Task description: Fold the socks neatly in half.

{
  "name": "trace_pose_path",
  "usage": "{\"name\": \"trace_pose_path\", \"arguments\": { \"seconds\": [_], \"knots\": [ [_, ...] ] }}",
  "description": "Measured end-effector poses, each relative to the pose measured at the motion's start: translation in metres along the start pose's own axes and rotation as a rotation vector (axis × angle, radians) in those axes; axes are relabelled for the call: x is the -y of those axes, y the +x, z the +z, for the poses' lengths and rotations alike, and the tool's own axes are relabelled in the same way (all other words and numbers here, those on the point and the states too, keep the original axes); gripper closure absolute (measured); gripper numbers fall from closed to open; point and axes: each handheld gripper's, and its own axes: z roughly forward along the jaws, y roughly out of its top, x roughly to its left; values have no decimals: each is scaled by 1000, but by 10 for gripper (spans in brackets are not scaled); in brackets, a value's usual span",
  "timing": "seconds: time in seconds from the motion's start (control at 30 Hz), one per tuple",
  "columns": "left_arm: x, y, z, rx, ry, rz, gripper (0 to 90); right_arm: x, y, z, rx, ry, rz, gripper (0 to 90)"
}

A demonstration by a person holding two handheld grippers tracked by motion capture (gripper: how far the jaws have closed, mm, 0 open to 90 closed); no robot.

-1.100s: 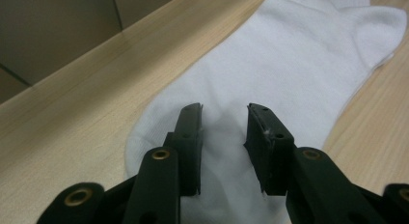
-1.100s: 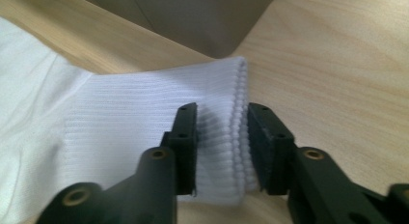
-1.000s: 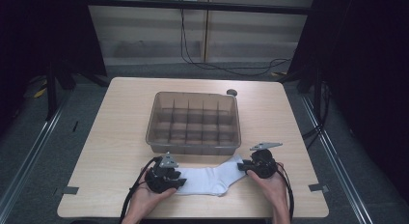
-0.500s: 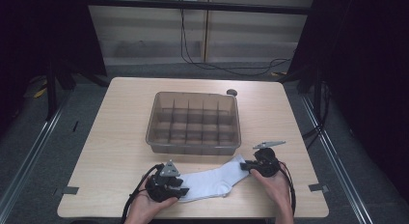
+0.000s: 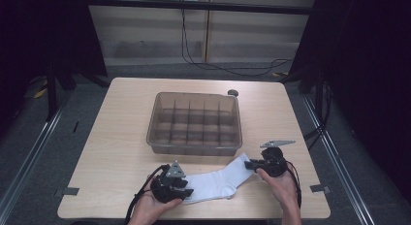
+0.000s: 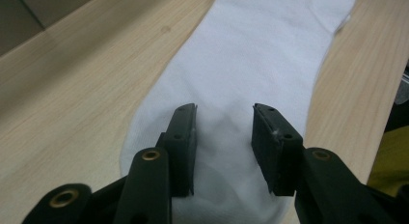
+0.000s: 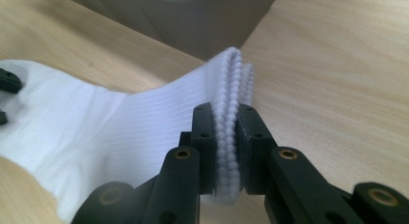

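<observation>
So far the white sock (image 5: 219, 182) lies flat on the near table (image 5: 121, 137); the right tool (image 7: 225, 119) pinches its cuff, the left tool (image 6: 224, 122) stands half open astride the toe, perhaps only resting there; the divided box (image 5: 196, 122) waits empty

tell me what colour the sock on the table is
Plain white sock, with a ribbed cuff; the right gripper view shows it best.

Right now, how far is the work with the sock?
Done: the sock lies flat on the table, in front of the box. In hand: the right gripper pinches its cuff, and the left gripper sits open over its other end. Left, as it looks: closing the left gripper, then probably folding the sock and putting it in the box.
</observation>
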Motion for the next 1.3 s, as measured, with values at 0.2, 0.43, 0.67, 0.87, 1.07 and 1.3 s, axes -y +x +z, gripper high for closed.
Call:
{"name": "trace_pose_path", "arguments": {
  "seconds": [0.2,0.43,0.67,0.87,1.07,1.3],
  "knots": [
    [-5,-3,5,4,-3,12,612,-6,4,-16,-1,-37,-2,796],
    [-10,-7,12,-13,-21,21,609,-9,11,-26,-22,-59,-27,796],
    [-16,-12,17,-24,-6,44,597,-10,24,-33,-37,-84,-50,796],
    [-19,-15,20,-29,-7,63,599,-15,38,-37,-43,-92,-90,795],
    [-23,-17,25,-26,-9,64,599,-22,50,-39,-71,-96,-122,795],
    [-29,-22,30,-29,-12,64,598,-26,67,-22,-115,-48,-162,794]
  ]
}}
